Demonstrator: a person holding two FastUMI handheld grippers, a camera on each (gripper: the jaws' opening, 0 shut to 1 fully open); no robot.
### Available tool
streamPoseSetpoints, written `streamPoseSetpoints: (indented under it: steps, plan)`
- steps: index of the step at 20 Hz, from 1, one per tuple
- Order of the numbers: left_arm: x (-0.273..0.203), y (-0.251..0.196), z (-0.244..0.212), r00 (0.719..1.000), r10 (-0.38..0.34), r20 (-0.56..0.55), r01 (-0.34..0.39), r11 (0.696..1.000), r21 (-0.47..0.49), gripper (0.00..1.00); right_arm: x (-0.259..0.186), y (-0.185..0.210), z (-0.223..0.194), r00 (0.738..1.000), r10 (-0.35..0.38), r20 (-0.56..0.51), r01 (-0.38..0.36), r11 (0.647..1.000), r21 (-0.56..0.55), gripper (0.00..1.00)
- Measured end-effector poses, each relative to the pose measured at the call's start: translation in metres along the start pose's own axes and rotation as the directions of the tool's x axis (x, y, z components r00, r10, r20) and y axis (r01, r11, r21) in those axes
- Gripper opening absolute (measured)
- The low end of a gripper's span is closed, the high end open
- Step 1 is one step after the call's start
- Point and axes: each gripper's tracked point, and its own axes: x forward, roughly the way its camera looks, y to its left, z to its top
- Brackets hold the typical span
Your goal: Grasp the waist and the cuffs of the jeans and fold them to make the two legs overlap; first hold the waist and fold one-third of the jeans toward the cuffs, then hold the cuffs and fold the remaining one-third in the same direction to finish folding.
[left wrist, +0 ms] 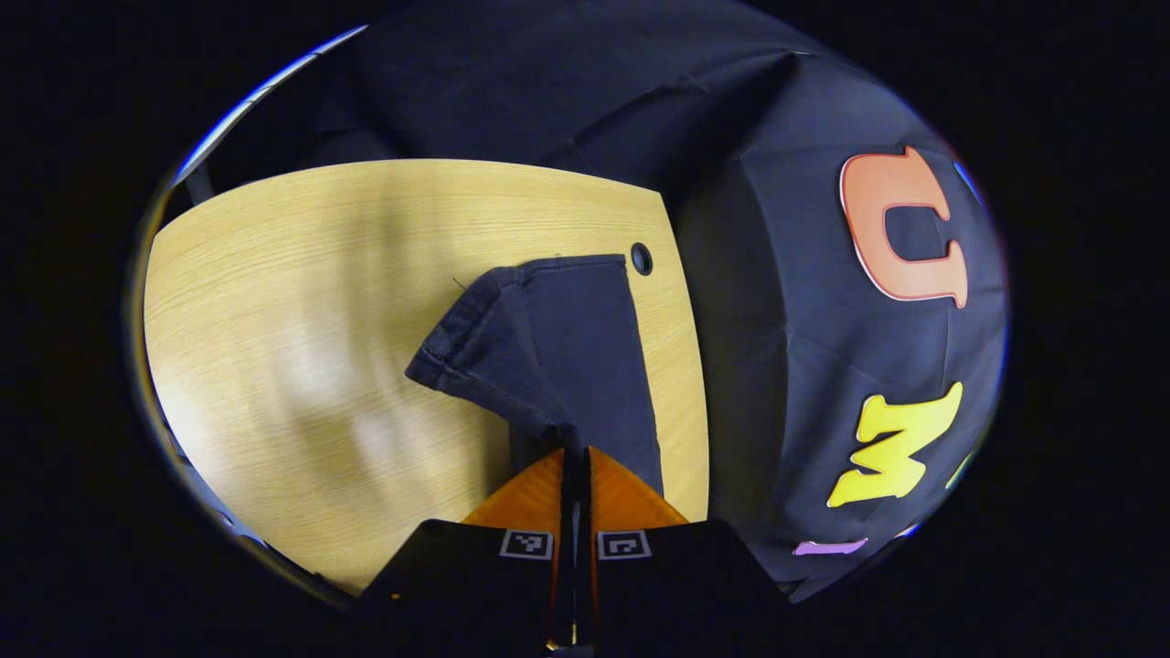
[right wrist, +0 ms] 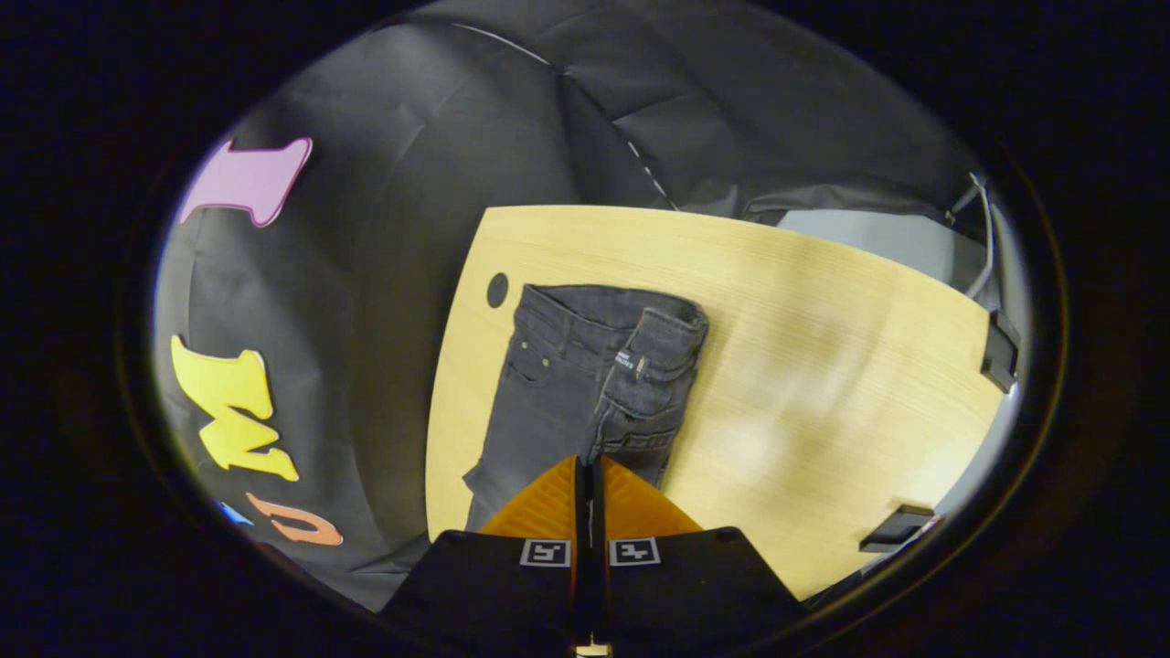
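Note:
The dark jeans (left wrist: 567,338) lie along the right side of the wooden table (left wrist: 302,302). In the left gripper view the cuff end rises off the table, its hem (left wrist: 452,352) turned up toward the left. The cloth runs into my left gripper (left wrist: 575,452), whose orange fingers are shut on it. In the right gripper view the jeans (right wrist: 548,402) stretch away to the waistband (right wrist: 603,297), with one hip part and its back pocket (right wrist: 654,384) folded over on top. My right gripper (right wrist: 590,464) is shut, with the denim's seam pinched at its tips.
A round cable hole (left wrist: 642,259) sits in the table just beyond the cuffs, and the same cable hole (right wrist: 497,290) shows beside the waistband. Two black clamps (right wrist: 1001,352) (right wrist: 900,527) grip the table's far edge. Bare wood (right wrist: 823,366) spreads beside the jeans.

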Motion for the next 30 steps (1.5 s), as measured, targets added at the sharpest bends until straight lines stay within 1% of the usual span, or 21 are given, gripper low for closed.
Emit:
streamPoseSetpoints:
  steps: [1, 3, 8, 11, 15, 16, 17, 18, 19, 20, 22, 25, 28, 30]
  plan:
    - [0.004, -0.008, 0.004, 1.000, -0.010, -0.003, 0.010, 1.000, -0.002, 0.04, 0.004, 0.009, 0.002, 1.000, 0.005, -0.001, -0.005, 1.000, -0.011, 0.01]
    - [0.018, -0.023, 0.010, 1.000, -0.015, -0.011, 0.015, 1.000, 0.027, 0.04, 0.012, 0.025, 0.006, 1.000, 0.009, -0.006, -0.009, 1.000, -0.027, 0.01]
    - [0.057, -0.060, 0.026, 1.000, -0.012, -0.026, 0.014, 0.997, 0.078, 0.04, 0.036, 0.063, 0.023, 1.000, 0.020, -0.014, -0.021, 0.999, -0.049, 0.01]
    - [0.082, -0.067, 0.040, 1.000, 0.012, -0.023, -0.009, 0.994, 0.110, 0.04, 0.058, 0.081, 0.037, 1.000, 0.017, -0.003, -0.018, 0.996, -0.085, 0.01]
    - [0.128, -0.073, 0.052, 0.999, -0.002, -0.055, 0.010, 0.990, 0.142, 0.04, 0.102, 0.093, 0.053, 1.000, 0.018, 0.003, -0.017, 0.994, -0.110, 0.01]
    - [0.139, -0.072, 0.052, 0.998, -0.003, -0.062, 0.013, 0.987, 0.158, 0.04, 0.114, 0.094, 0.056, 1.000, 0.022, 0.007, -0.021, 0.994, -0.106, 0.05]
    - [0.148, -0.070, 0.053, 0.997, -0.003, -0.080, 0.017, 0.983, 0.181, 0.04, 0.126, 0.095, 0.057, 1.000, 0.023, 0.010, -0.022, 0.995, -0.102, 0.05]
    - [0.156, -0.072, 0.054, 0.997, -0.007, -0.083, 0.022, 0.983, 0.184, 0.04, 0.136, 0.096, 0.058, 1.000, 0.021, 0.011, -0.020, 0.994, -0.105, 0.01]
    - [0.165, -0.076, 0.055, 0.996, -0.013, -0.086, 0.029, 0.983, 0.181, 0.04, 0.147, 0.096, 0.058, 1.000, 0.011, 0.013, -0.010, 0.994, -0.112, 0.01]
    - [0.173, -0.074, 0.057, 0.996, -0.004, -0.085, 0.020, 0.983, 0.185, 0.04, 0.154, 0.093, 0.059, 1.000, -0.006, 0.014, 0.008, 0.993, -0.121, 0.01]
    - [0.186, -0.064, 0.057, 0.995, 0.024, -0.093, -0.006, 0.981, 0.193, 0.04, 0.164, 0.092, 0.061, 1.000, -0.018, 0.019, 0.021, 0.990, -0.137, 0.00]
    - [0.203, -0.045, 0.057, 0.992, 0.086, -0.090, -0.067, 0.979, 0.192, 0.04, 0.174, 0.089, 0.063, 0.999, -0.033, 0.018, 0.036, 0.985, -0.166, 0.01]
    - [0.207, -0.031, 0.057, 0.987, 0.141, -0.079, -0.126, 0.978, 0.167, 0.04, 0.174, 0.087, 0.064, 0.998, -0.058, 0.021, 0.061, 0.974, -0.217, 0.01]
    - [0.209, -0.030, 0.056, 0.987, 0.145, -0.069, -0.132, 0.978, 0.159, 0.06, 0.176, 0.086, 0.064, 0.997, -0.069, 0.023, 0.073, 0.969, -0.236, 0.01]
